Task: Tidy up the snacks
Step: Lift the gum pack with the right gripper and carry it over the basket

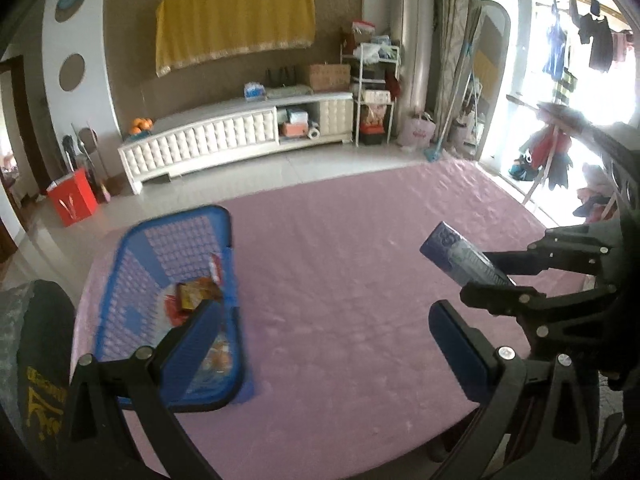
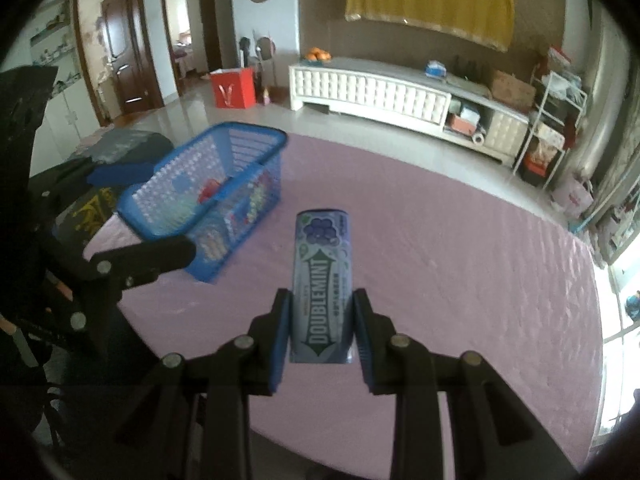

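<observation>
Right wrist view, nearest first: the right tongs (image 2: pixel 322 326) stand narrowly parted, their blue pads pressed on the two sides of a purple gum pack (image 2: pixel 323 280) that points away toward 12 o'clock, lifted clear of the pink tabletop (image 2: pixel 460 280). White letters on a dark green arrow band along the pack read "DOUBLEMINT"; a cluster of dark berries is printed at its far end, and the small print beside the band is too fine to read. At 10 o'clock from the pack, well apart from it, a blue basket (image 2: pixel 256 136) sits on the tabletop with snack packets inside, their labels blurred. Black arms of the left tongs cross in front of the basket at the left edge. Beyond the tabletop, at 11 o'clock, a red bag (image 2: pixel 233 88) on the floor carries a white V-like mark.

Left wrist view: the left tongs (image 1: pixel 324 320) are spread wide with nothing between the pads; the left finger overlaps the basket's (image 1: pixel 180 216) near wall in this view, and I cannot tell whether it touches. Inside the basket lies a brown-and-yellow packet (image 1: pixel 198 295), its printing unreadable. At 3 o'clock the right tongs hold the gum pack (image 1: pixel 460 258) above the tabletop (image 1: pixel 340 248). A dark cushion (image 1: pixel 40 360) at 8 o'clock bears yellow characters that I cannot read.
</observation>
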Available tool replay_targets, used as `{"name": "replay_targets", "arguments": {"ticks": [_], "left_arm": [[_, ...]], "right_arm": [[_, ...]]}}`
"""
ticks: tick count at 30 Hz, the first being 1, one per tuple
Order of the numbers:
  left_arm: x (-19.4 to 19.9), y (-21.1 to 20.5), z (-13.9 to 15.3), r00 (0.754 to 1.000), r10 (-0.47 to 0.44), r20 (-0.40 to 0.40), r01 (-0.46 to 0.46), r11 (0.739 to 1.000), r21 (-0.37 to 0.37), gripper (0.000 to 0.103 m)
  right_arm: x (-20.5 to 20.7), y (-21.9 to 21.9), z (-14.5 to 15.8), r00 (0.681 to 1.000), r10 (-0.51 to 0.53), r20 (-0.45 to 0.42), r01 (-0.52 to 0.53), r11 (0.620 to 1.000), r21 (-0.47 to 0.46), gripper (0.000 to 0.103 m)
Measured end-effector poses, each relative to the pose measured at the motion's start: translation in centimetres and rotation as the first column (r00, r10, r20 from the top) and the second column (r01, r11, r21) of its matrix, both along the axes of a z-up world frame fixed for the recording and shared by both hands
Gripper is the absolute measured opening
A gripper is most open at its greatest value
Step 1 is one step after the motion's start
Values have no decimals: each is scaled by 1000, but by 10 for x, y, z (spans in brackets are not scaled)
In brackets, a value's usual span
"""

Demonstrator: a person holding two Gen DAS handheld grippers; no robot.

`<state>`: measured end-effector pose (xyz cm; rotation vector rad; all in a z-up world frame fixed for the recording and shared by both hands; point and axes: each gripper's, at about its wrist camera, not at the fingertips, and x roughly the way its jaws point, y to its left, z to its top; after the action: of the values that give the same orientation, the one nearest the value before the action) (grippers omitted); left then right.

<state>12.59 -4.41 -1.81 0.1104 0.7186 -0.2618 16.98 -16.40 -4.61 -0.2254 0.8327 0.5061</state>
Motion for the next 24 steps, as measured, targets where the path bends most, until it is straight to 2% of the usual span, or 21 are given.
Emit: {"name": "replay_targets", "arguments": {"ticks": [9,15,24], "left_arm": [[-23,60,25,994,87,72,-86,996,-11,102],[-30,107,29,984,159,74,-158,987,-20,102],[-27,171,28,967,251,53,-248,967,-54,103]], "right_arm": [[-13,44,25,996,76,46,-78,996,38,35],[-8,93,35,990,127,69,-131,989,71,35],[8,149,30,979,195,55,-199,977,81,35]]}}
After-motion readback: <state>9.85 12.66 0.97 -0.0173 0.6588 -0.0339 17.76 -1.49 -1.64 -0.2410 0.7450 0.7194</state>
